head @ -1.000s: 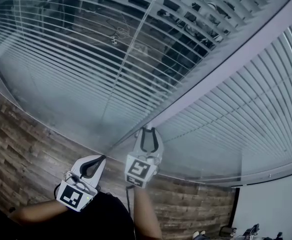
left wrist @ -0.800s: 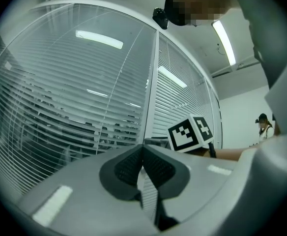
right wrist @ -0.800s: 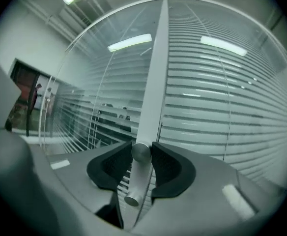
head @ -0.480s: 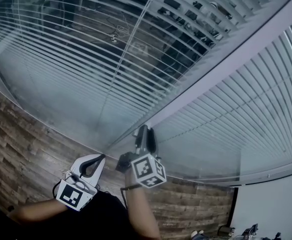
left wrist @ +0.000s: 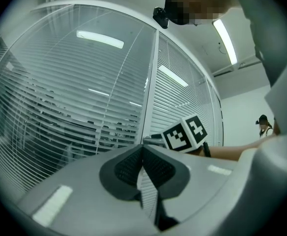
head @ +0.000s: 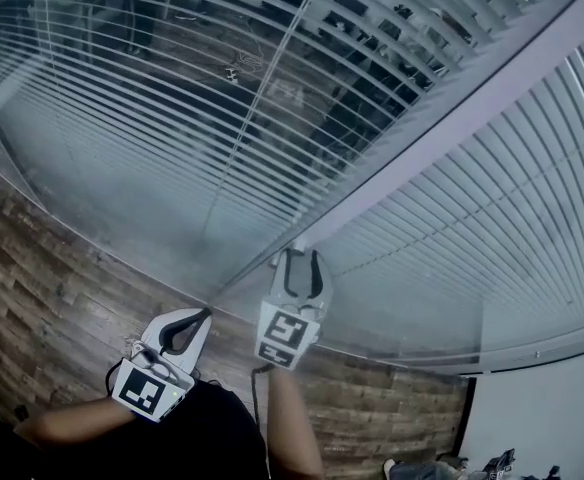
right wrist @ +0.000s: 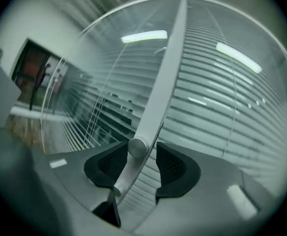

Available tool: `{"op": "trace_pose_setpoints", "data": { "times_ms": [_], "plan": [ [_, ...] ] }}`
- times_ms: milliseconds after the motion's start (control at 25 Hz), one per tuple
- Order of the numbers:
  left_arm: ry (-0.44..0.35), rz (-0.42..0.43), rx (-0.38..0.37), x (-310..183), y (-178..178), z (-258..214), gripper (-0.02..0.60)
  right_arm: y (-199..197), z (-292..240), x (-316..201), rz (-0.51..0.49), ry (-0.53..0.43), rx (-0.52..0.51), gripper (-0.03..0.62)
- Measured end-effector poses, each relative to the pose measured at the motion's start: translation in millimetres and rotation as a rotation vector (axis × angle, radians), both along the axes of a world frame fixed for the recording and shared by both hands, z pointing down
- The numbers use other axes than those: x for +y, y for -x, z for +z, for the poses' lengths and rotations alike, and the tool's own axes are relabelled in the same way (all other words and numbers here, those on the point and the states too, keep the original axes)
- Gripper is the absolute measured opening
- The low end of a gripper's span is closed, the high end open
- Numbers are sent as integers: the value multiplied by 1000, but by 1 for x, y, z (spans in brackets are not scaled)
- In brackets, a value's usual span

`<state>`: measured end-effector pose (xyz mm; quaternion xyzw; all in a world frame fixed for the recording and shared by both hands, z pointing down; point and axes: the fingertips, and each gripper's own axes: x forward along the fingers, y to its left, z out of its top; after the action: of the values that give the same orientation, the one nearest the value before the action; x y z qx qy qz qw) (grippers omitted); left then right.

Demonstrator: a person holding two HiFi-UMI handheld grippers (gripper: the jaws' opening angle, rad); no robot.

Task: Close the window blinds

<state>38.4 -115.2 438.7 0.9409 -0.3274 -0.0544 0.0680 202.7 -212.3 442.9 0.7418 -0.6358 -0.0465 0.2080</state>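
Note:
The blinds hang behind glass on both sides of a pale upright frame post. The left blind has its slats partly tilted, so the dark room behind shows through; the right blind looks flatter and paler. A small round metal knob sticks out of the post. My right gripper is at the post with its jaws around this knob; they have just been opening, and a gap shows beside the right pad. My left gripper hangs lower left, shut on nothing, with its pads meeting.
Wood-plank floor runs along the foot of the glass. A white wall stands at the lower right. In the right gripper view a dark doorway shows far left. The right gripper's marker cube shows in the left gripper view.
The right gripper rolled at the knob half a second ago and has rolled back, and its jaws now stand wider. The left gripper has stayed where it was.

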Motion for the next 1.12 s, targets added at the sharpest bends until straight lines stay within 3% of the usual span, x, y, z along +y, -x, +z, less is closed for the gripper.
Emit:
{"op": "trace_pose_setpoints", "data": {
  "times_ms": [80, 160, 400, 480, 560, 720, 1000, 1120],
  "plan": [
    [5, -6, 0, 3, 2, 1, 2, 5, 1, 0, -16, 27, 162, 175],
    [3, -13, 3, 9, 5, -4, 2, 10, -3, 4, -22, 41, 240, 160],
    [-15, -34, -4, 16, 11, -9, 2, 10, -12, 3, -3, 23, 247, 136],
    [-18, -34, 4, 16, 10, -18, 2, 8, -19, 2, -5, 19, 206, 133],
    [-14, -37, 6, 16, 11, -24, 2, 7, -26, 2, -11, -3, 103, 132],
    [-13, -40, 9, 19, 12, -39, 2, 0, -44, 4, 8, -88, -261, 132],
    [-21, -48, 13, 20, 16, -36, 2, -3, -41, 5, 60, -222, -752, 127],
    [-19, -52, 12, 21, 17, -34, 2, -5, -39, 5, 64, -259, -881, 129]
  ]
}}
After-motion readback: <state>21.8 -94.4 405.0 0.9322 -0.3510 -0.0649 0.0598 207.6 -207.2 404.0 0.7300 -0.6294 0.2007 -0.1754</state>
